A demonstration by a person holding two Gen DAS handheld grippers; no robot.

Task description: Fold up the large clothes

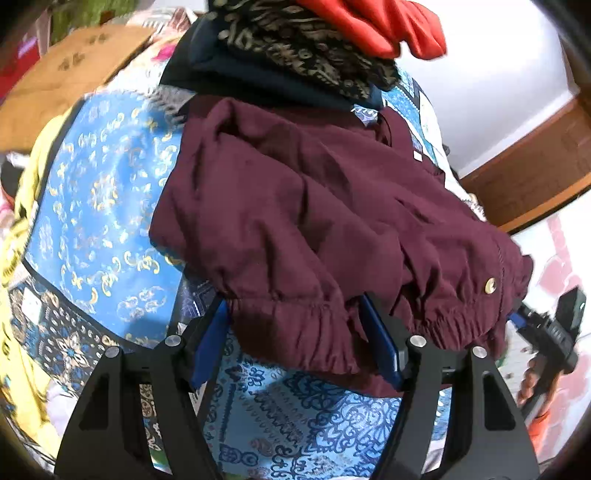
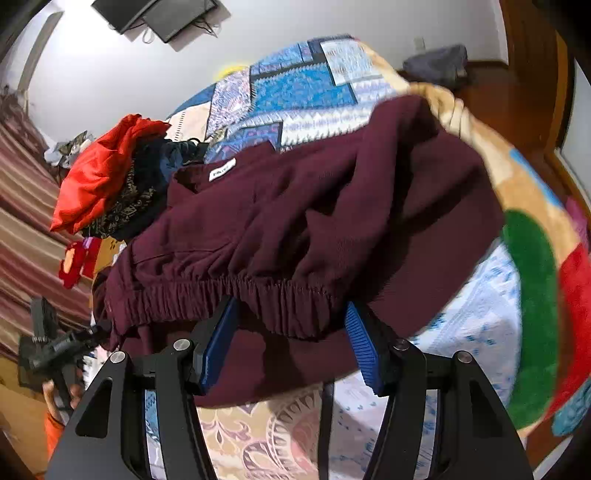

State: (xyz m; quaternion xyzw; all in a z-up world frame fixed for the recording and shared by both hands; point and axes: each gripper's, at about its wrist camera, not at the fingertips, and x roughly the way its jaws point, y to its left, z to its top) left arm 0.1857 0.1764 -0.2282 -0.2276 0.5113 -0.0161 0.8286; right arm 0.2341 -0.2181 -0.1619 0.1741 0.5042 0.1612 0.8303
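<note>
A patchwork bedspread [image 1: 92, 206] in blues, whites and gold print fills most of both views. It spreads from the lower centre up to the far edge, and in the right wrist view it [image 2: 303, 85] runs to the upper middle of the frame.

On it lies the maroon garment [image 1: 295, 206], crumpled and partly doubled over. It takes the centre of the left wrist view and the centre of the right wrist view [image 2: 332, 206]. Its gathered elastic hem hangs toward each camera. A white label shows near its upper edge in both views.

Behind it, at the top of the left wrist view, sits a pile of clothes: a dark patterned piece [image 1: 295, 48] with a red garment [image 1: 380, 26] on top. In the right wrist view the same red garment [image 2: 99, 173] sits at the left.

The left gripper [image 1: 295, 347] stands roughly half open, its blue pads spread wide. The gathered hem sags into the gap between them. Neither pad presses on the cloth, so nothing is gripped.

The right gripper [image 2: 291, 343] is likewise about half open. The hem drapes across the tips of its blue pads, loose and unpinched. In the left wrist view it appears small at the right edge [image 1: 554, 332], held in a hand [image 1: 532, 384].
</note>
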